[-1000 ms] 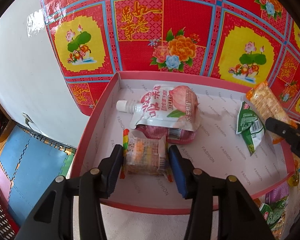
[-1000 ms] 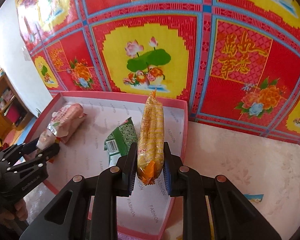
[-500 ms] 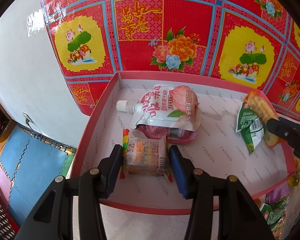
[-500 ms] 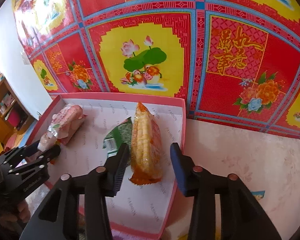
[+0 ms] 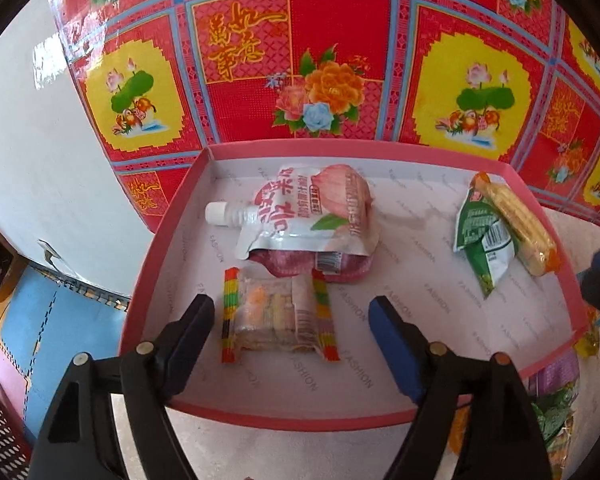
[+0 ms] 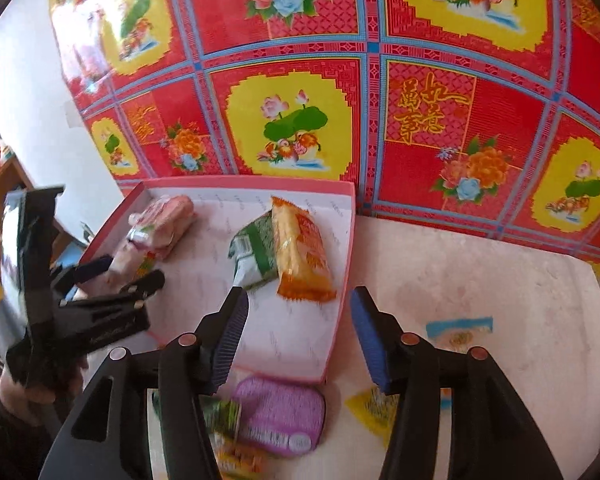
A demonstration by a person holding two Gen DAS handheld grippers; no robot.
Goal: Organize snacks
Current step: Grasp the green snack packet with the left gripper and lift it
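In the shallow pink cardboard box point(image 5: 168, 248), a crinkly clear packet with rainbow-striped ends point(image 5: 278, 314) lies flat between the left gripper point(image 5: 292, 316)'s just-spread jaws, untouched. Rightward, the glossy orange corn-stick packet point(image 6: 300, 254) lies released; the right gripper point(image 6: 298, 316)'s jaws, just widened, hold nothing.

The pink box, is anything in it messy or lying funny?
A little. In the pink box, the orange cracker pack lies partly on top of the green packet, and the peach pouch sits stacked on a pink packet. The striped snack pack lies flat. Nothing looks spilled or torn.
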